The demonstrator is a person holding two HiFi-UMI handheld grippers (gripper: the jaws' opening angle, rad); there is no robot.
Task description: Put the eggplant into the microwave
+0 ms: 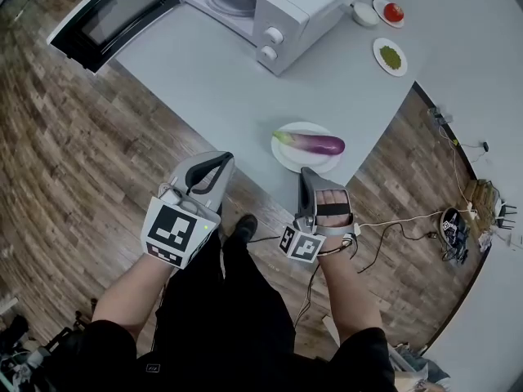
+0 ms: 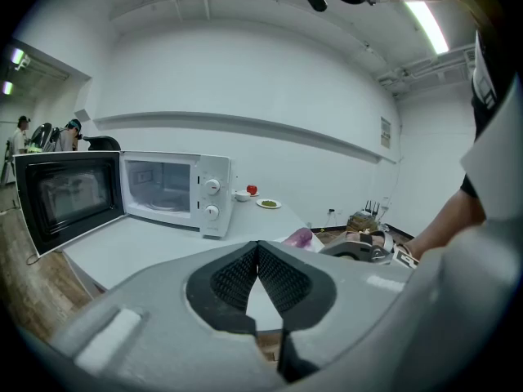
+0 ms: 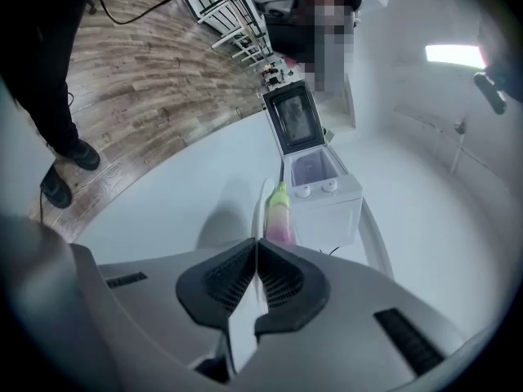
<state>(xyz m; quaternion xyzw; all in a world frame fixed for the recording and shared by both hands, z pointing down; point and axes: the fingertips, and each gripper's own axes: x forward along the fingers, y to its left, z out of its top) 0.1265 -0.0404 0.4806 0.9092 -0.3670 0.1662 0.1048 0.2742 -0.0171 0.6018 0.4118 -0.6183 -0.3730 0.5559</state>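
Observation:
A purple eggplant (image 1: pixel 310 143) with a green stem lies on a white plate (image 1: pixel 286 158) near the grey table's front edge. The white microwave (image 1: pixel 270 6) stands at the back, its door (image 1: pixel 114 15) swung wide open to the left. My left gripper (image 1: pixel 214 163) is shut and empty, held in front of the table, left of the plate. My right gripper (image 1: pixel 310 178) is shut and empty, just short of the plate. Its own view shows the eggplant (image 3: pixel 279 215) beyond the closed jaws (image 3: pixel 257 243), with the microwave (image 3: pixel 320 182) behind. The left gripper (image 2: pixel 258 247) faces the microwave (image 2: pixel 176 190).
At the back right of the table are a small white bowl (image 1: pixel 364 13), a saucer with a red tomato (image 1: pixel 393 11) and a dish of green bits (image 1: pixel 390 56). Cables and gear (image 1: pixel 453 223) lie on the wood floor to the right.

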